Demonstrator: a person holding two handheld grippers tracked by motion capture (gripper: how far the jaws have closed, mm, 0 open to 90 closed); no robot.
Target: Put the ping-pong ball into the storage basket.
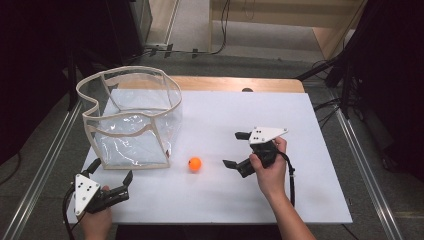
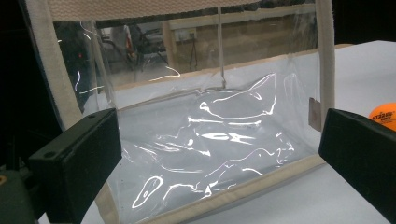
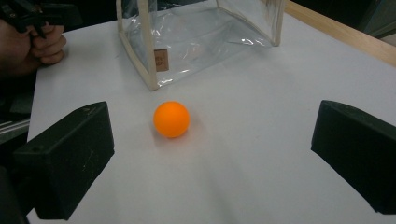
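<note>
Ball (image 2: pixel 384 115) sits half hidden behind left gripper's (image 2: pixel 219 154) spread jaws.

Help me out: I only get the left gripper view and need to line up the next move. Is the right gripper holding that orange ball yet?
Observer: No. The right gripper is open, and the orange ball lies on the white table ahead of its jaws, untouched.
Operator: Is the ball touching the clear bag?
Observer: No. In the high view it lies apart from the clear bag, beside the bag's near right corner.
Operator: Is the bag's top open?
Observer: Yes. Its beige-trimmed rim stands open, and nothing shows inside.
</note>
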